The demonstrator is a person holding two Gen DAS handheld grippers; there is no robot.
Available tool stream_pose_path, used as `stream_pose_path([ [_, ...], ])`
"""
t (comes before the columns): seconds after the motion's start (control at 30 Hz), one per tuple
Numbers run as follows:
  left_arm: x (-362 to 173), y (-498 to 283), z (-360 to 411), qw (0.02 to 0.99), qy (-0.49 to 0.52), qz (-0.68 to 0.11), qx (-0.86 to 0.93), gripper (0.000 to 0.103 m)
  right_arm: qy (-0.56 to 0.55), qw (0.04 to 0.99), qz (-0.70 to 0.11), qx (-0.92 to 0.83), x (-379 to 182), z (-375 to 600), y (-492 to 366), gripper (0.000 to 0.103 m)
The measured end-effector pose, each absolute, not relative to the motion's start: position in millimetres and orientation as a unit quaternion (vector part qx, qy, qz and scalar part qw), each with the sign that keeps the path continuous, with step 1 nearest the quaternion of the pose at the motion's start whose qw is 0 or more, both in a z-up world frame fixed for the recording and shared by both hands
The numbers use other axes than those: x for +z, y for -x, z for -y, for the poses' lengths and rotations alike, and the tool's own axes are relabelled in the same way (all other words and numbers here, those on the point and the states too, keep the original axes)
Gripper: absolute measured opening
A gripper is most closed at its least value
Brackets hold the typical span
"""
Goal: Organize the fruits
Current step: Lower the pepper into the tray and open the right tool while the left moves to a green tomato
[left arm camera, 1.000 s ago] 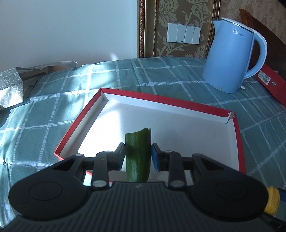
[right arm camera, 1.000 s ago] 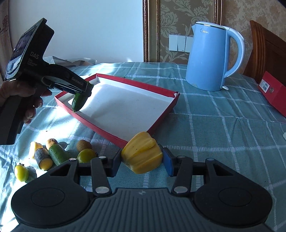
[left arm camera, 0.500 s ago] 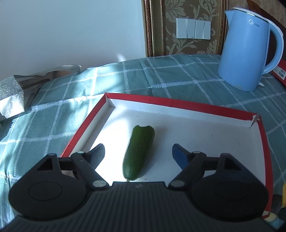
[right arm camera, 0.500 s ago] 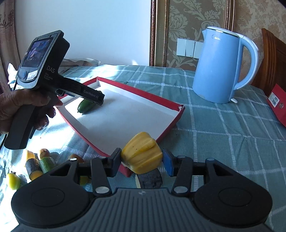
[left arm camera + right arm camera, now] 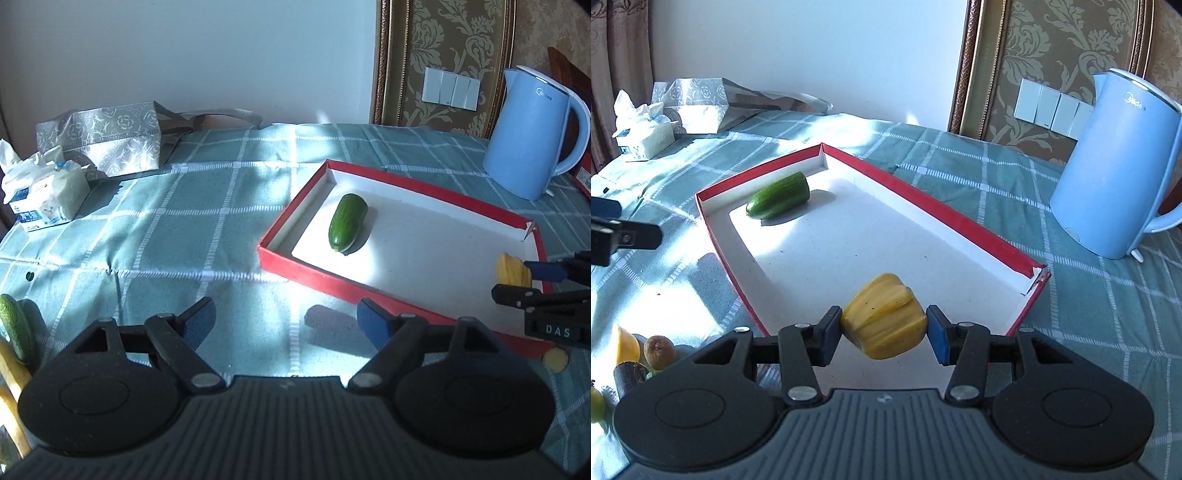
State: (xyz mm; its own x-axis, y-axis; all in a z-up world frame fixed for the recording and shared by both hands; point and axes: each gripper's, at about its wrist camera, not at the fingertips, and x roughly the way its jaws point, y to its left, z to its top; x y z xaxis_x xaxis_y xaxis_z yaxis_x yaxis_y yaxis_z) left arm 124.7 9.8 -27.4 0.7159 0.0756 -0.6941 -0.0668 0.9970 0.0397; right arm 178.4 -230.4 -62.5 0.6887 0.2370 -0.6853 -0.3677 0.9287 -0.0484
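Left gripper (image 5: 284,319): jaws spread with nothing between them, hovering over the checked tablecloth (image 5: 166,229) near the tray's left rim; free for another pick.
Cucumber (image 5: 347,222): lies flat in the red-rimmed tray (image 5: 317,273), far-left corner, leaving room.
Right gripper (image 5: 882,332): pinching the yellow pepper (image 5: 884,317) above the tray's near-right end, probably to set it down.
Remaining fruits (image 5: 646,350): clustered on the cloth, near left.
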Motion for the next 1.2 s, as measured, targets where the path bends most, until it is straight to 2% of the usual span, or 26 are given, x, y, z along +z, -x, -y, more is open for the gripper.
stream_pose_path([
  [0.3,-41,-52,-54,0.911,0.020,-0.405,0.077,0.083,0.089,0.905,-0.379,0.171,-81,215,-201,0.051],
  [0.53,-52,-12,-32,0.911,0.007,-0.413,0.011,0.081,0.087,0.926,-0.327,0.165,-53,216,-175,0.053],
  [0.8,-76,-3,4,0.900,-0.026,-0.432,-0.042,0.066,0.078,0.941,-0.292,0.153,-29,230,-105,0.053],
  [0.97,-79,-1,5,0.901,-0.024,-0.430,-0.057,0.063,0.078,0.940,-0.300,0.141,-31,234,-78,0.053],
  [1.03,-79,-1,5,0.900,-0.024,-0.431,-0.063,0.055,0.076,0.940,-0.303,0.134,-32,237,-72,0.053],
  [1.1,-81,-1,5,0.895,-0.025,-0.439,-0.067,0.042,0.069,0.940,-0.309,0.128,-33,239,-66,0.053],
  [1.2,-82,1,5,0.895,-0.028,-0.439,-0.067,0.040,0.063,0.941,-0.311,0.119,-34,242,-59,0.053],
])
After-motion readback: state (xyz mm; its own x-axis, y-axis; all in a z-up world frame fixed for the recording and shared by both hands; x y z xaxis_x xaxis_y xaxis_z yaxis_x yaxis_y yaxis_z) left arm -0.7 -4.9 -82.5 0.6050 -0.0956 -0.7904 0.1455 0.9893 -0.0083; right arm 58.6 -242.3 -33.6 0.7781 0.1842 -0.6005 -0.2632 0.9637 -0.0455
